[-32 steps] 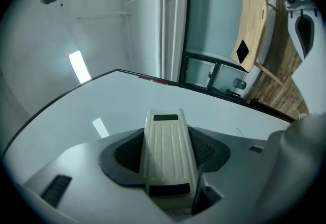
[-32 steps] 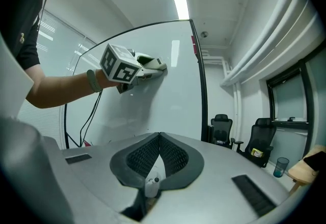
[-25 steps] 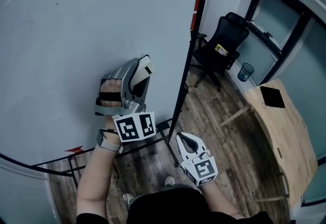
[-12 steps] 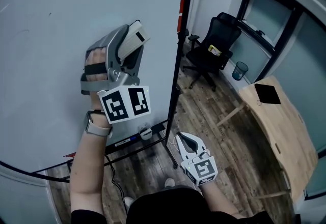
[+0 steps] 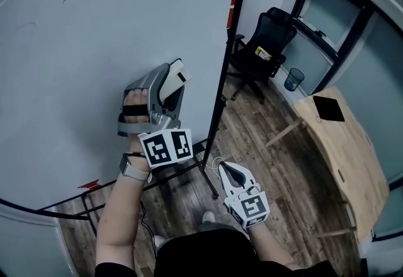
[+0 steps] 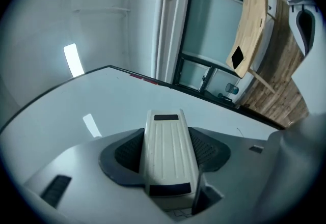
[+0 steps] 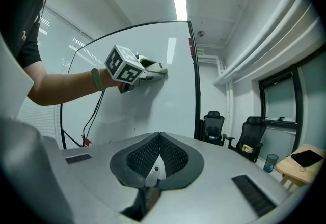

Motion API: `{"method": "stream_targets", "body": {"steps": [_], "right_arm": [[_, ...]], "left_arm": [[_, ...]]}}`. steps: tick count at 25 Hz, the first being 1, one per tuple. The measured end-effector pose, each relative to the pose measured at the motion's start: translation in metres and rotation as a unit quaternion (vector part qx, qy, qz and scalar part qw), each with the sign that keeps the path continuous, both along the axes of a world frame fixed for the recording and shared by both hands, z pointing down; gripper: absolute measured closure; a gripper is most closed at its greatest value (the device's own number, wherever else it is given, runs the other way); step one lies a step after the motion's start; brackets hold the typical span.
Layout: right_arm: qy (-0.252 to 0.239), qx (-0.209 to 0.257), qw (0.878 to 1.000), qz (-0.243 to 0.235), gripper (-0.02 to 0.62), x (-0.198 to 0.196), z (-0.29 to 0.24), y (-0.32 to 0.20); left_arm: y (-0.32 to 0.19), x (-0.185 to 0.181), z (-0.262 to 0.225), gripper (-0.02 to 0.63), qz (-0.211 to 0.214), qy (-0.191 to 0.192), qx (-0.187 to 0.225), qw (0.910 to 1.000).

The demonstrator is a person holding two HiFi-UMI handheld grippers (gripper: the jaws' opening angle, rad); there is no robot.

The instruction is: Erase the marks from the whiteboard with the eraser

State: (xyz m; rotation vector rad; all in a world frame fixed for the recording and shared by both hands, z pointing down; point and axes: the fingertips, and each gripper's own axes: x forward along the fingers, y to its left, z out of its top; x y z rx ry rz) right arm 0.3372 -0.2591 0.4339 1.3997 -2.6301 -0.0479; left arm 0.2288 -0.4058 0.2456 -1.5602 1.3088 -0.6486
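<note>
The large whiteboard [image 5: 75,36] fills the left of the head view, with a few small dark specks [image 5: 63,0] on it. My left gripper [image 5: 174,82] is shut on a cream eraser [image 5: 179,75], which is pressed flat against the board near its right edge. In the left gripper view the eraser [image 6: 168,151] lies lengthwise between the jaws, against the board [image 6: 76,101]. My right gripper [image 5: 227,172] hangs low over the floor, shut and holding nothing. From the right gripper view [image 7: 159,159] the left gripper [image 7: 147,70] is seen working on the board [image 7: 153,111].
The board's black frame post [image 5: 221,99] runs down beside the left gripper. A black office chair [image 5: 261,49], a blue bin [image 5: 293,79] and a wooden table [image 5: 346,150] with a black tablet [image 5: 328,107] stand to the right on the wood floor. Cables hang under the board.
The left gripper swept the eraser up the board half a second ago and has come back down to about where it was. The right gripper has barely moved.
</note>
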Motion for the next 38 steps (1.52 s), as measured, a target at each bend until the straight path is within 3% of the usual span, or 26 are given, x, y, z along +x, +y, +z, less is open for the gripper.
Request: {"method": "stream_targets", "body": {"steps": [4, 7, 11, 18, 22, 32, 38], "right_arm": [[-0.001, -0.008, 1.000, 0.004, 0.568, -0.016, 0.002, 0.005], [0.001, -0.011, 1.000, 0.002, 0.568, -0.035, 0.002, 0.009], [0.000, -0.016, 1.000, -0.010, 0.568, -0.069, 0.005, 0.021], [-0.004, -0.033, 0.998, -0.047, 0.568, -0.144, 0.022, 0.048], [-0.004, -0.042, 0.996, -0.079, 0.568, -0.192, 0.030, 0.062], [0.018, -0.062, 0.985, -0.160, 0.568, -0.306, 0.044, 0.091], [0.005, -0.073, 0.976, -0.203, 0.568, -0.358, 0.046, 0.104]], "left_arm": [[0.009, -0.007, 0.036, 0.339, 0.020, 0.031, -0.063, 0.9973], [0.025, -0.027, 0.051, 0.339, 0.032, 0.088, -0.103, 0.9903], [0.061, -0.064, 0.080, 0.339, 0.041, 0.129, -0.144, 0.9803], [0.131, -0.157, 0.161, 0.339, 0.019, 0.194, -0.226, 0.9545], [0.172, -0.214, 0.203, 0.339, -0.008, 0.247, -0.263, 0.9326], [0.261, -0.336, 0.261, 0.339, -0.067, 0.358, -0.298, 0.8823], [0.291, -0.375, 0.256, 0.339, -0.073, 0.366, -0.292, 0.8805]]}}
